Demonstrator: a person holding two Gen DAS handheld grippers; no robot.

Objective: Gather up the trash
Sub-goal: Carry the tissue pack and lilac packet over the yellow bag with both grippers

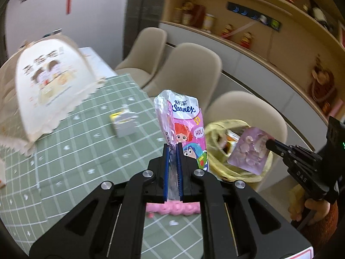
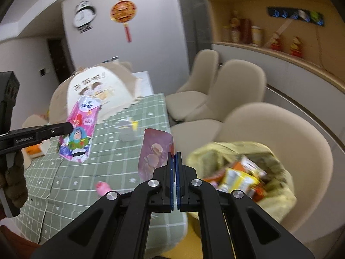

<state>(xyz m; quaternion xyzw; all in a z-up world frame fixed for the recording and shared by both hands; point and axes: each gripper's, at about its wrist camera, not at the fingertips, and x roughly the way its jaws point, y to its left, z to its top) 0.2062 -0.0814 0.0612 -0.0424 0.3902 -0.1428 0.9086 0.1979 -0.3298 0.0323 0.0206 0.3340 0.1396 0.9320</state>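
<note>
Dangling from the left gripper [image 1: 173, 149], an empty Kleenex tissue wrapper [image 1: 184, 129] is carried above the right edge of the green checked table [image 1: 71, 157]; its lower edge is pinched flat between the blue pads, and the rest stands up, crumpled. It is judged to be very light, limp and slick film, so a pinch on a doubled edge, as taken here, is what suits it. The right gripper [image 2: 174, 155] is clenched on the edge of a purple snack packet [image 2: 154, 149], equally thin and floppy by the look of it, and held just left of the bag's mouth.

To the right, on the near beige chair [image 2: 297, 133], a yellow plastic bag [image 2: 280, 196] is seen standing open. Inside it, orange and yellow cartons and wrappers are piled; they are blurred and cannot be named. The bag's soft rim is judged likely to fold inward if brushed.

Still lying on the table are a small grey-and-yellow packet [image 1: 125, 123] farther off and a pink item [image 2: 103, 188] near the front edge. A domed food cover [image 1: 43, 86] is seen at the far left.
</note>
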